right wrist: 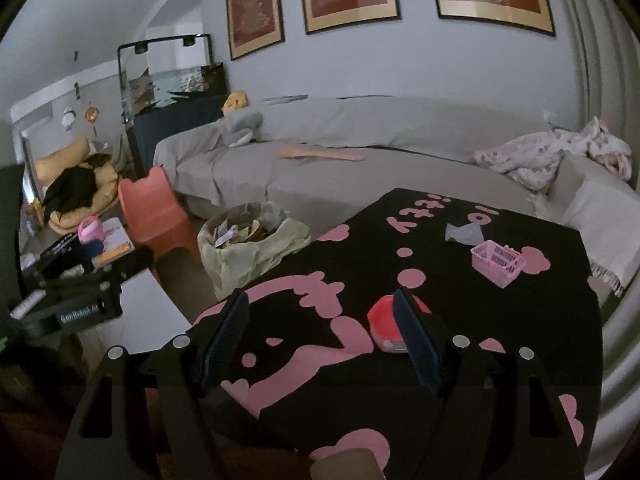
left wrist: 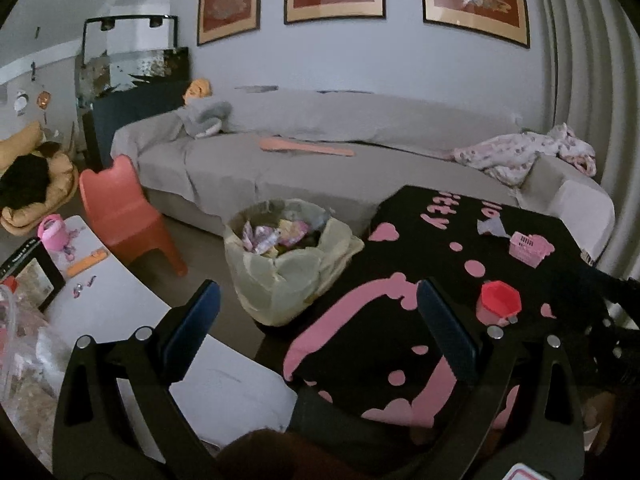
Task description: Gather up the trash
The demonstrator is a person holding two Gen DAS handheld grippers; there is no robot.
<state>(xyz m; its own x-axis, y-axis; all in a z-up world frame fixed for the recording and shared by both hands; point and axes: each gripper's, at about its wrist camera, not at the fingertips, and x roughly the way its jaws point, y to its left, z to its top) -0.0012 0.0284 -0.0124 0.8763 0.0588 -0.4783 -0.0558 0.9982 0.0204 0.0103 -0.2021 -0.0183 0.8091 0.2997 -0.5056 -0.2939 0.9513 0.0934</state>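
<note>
A bin lined with a pale yellowish bag [left wrist: 280, 264] [right wrist: 244, 240] stands on the floor between the grey sofa and the black table, with wrappers filling it. A crumpled grey wrapper [left wrist: 490, 227] [right wrist: 464, 234] lies at the table's far side, beside a small pink basket [left wrist: 528, 246] [right wrist: 496, 262]. My left gripper [left wrist: 318, 292] hangs open over the table's left edge, just short of the bin, with nothing between its fingers. Over the table, my right gripper [right wrist: 320, 300] is open and holds nothing. A red cup [left wrist: 500, 302] [right wrist: 380, 320] stands partly behind its right finger.
The black table [left wrist: 400, 352] [right wrist: 460, 360] bears a pink cartoon print. A red child's chair [left wrist: 124, 216] [right wrist: 154, 212] stands left of the bin. A white low table [left wrist: 120, 304] at the left holds a pink toy, a box and bags. A blanket [right wrist: 552, 152] lies on the sofa.
</note>
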